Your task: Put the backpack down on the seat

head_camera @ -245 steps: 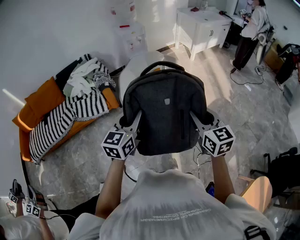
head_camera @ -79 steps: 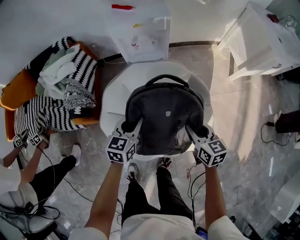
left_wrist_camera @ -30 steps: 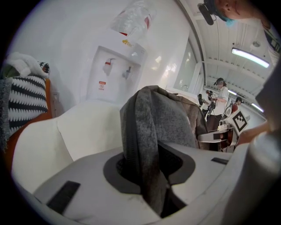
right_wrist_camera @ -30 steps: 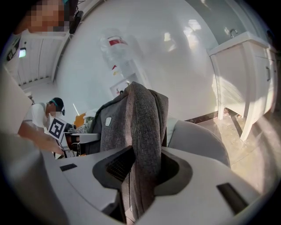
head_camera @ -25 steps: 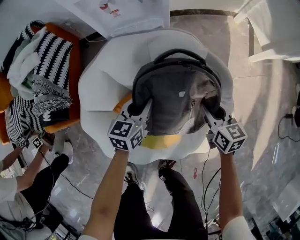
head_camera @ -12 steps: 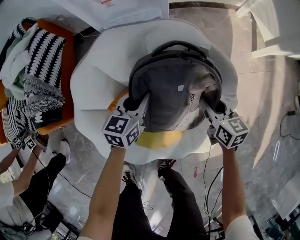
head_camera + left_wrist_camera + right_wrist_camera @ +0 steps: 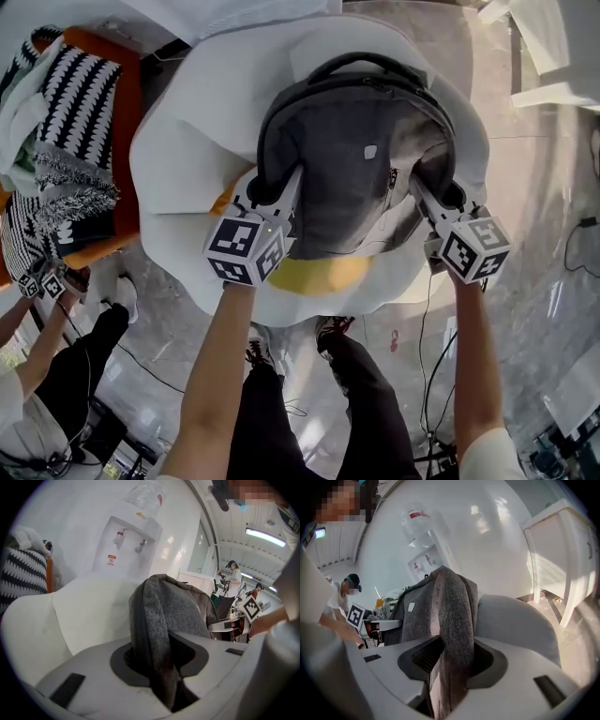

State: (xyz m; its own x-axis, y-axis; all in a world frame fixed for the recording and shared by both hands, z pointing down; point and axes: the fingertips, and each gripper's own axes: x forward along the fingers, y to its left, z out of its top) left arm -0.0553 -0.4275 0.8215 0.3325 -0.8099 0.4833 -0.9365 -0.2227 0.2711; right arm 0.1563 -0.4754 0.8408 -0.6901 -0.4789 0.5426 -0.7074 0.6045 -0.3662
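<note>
The left hand-held gripper point(image 7: 272, 192) is clamped on the left edge of the grey backpack point(image 7: 356, 159), so the bag stays upright and level over the white seat point(image 7: 178, 159) and its yellow cushion point(image 7: 314, 274). The backpack sits low in the seat's hollow, probably touching it, though its bottom is hidden. The right hand-held gripper point(image 7: 441, 194) pinches the opposite edge. Its jaws have just been opening slightly with fabric between them, likely easing toward release.

Bright even daylight, sun glare across the floor point(image 7: 539, 244), fisheye-bent edges, dark vignetted corners.
</note>
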